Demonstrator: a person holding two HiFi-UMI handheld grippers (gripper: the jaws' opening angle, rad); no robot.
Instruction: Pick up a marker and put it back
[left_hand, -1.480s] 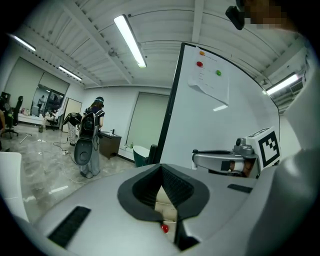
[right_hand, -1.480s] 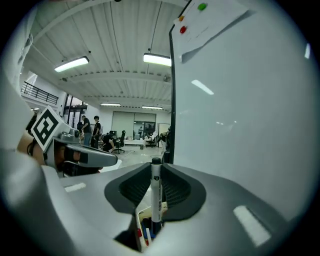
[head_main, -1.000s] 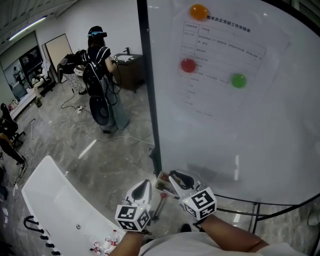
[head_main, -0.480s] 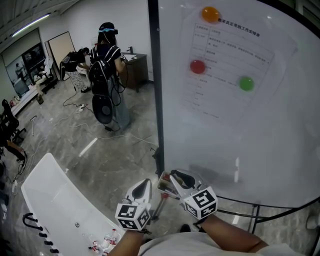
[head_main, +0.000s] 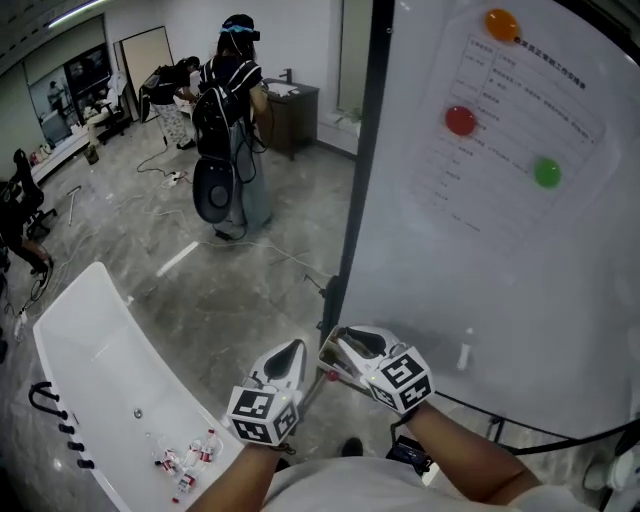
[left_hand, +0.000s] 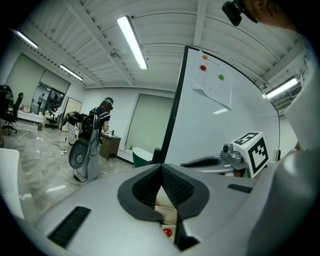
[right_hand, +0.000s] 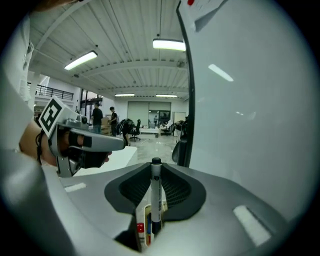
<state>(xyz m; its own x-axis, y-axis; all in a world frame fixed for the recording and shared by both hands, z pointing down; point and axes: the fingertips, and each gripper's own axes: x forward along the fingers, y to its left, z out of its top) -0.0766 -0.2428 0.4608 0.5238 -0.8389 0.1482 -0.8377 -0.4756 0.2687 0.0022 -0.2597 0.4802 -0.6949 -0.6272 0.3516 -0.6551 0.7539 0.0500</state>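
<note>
Right gripper near whiteboard's lower corner

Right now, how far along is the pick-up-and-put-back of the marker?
Done: the marker is picked up and clamped upright in the right gripper. In hand: it is held over the marker box, where red and blue ones sit. Left: lowering it in and letting go. The left gripper is shut and empty.
</note>
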